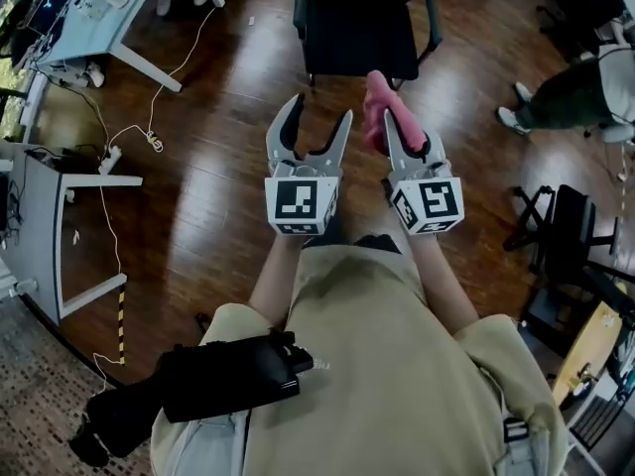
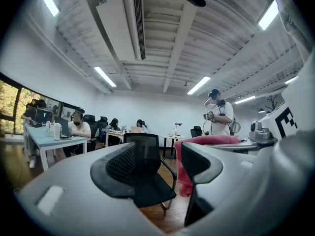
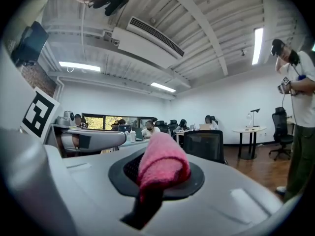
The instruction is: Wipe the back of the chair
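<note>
Two grippers are up in front of me, and neither touches the chair point(image 1: 359, 30) yet. My left gripper point(image 1: 320, 108) has its jaws spread wide with nothing between them. Looking along them I see only the black chair, well ahead on the wooden floor point(image 1: 213, 177) and framed in the gap. Its backrest point(image 2: 141, 144), the part I have to wipe, rises on the far side of the seat, ahead of the space between my two pairs of jaws. My right gripper point(image 3: 158, 177), just beside the left one, has its jaws pinched together on a pink cloth point(image 3: 163, 162). A rolled wad of it bulges above the jaws and a tail hangs below them. Well off to the right of those jaws a person point(image 3: 301, 107) stands on the floor. I judge this to be the approach: the cloth is in my grip and wiping has not begun. The next move calls for carrying the right jaws forward to the backrest with the bulging face of the cloth leading, so that fabric rather than jaw meets it. After that I would press lightly and sweep across. The free left jaws could steady an armrest point(image 1: 299, 13) if the chair shifts.
</note>
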`<state>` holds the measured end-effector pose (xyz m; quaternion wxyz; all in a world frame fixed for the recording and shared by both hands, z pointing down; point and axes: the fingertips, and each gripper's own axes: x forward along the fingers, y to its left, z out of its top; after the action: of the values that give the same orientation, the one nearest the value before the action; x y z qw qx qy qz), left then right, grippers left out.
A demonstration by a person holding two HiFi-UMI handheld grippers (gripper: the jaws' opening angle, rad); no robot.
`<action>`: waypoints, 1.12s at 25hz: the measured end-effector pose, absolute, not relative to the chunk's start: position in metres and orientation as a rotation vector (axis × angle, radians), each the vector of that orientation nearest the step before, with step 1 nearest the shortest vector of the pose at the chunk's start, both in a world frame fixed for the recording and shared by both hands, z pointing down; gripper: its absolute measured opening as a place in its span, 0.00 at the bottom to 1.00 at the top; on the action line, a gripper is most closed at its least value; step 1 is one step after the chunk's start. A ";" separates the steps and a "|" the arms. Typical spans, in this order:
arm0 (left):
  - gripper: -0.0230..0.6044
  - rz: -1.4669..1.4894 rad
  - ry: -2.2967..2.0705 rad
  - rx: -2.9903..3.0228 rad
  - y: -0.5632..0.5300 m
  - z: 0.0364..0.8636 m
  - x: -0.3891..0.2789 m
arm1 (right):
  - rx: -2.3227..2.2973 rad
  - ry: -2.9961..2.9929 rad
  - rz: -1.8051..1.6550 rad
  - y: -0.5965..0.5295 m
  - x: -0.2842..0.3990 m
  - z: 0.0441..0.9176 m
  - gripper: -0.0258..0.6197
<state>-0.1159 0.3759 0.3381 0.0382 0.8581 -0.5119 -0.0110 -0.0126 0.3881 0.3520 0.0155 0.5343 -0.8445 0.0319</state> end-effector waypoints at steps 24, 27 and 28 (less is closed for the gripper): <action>0.46 -0.034 -1.668 2.543 -0.186 0.351 -0.021 | 1.373 -2.772 0.194 -0.194 0.067 0.378 0.08; 0.46 -0.024 -1.697 2.521 -0.238 0.347 -0.025 | 1.228 -2.832 0.208 -0.268 0.055 0.376 0.08; 0.46 -0.014 -1.711 2.512 -0.253 0.346 -0.030 | 1.196 -2.844 0.216 -0.292 0.048 0.378 0.08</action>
<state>-0.0303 -0.2528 0.3463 0.0509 0.8254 -0.5622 -0.0047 0.0482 -0.2924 0.3777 0.0242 0.3865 -0.9193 0.0699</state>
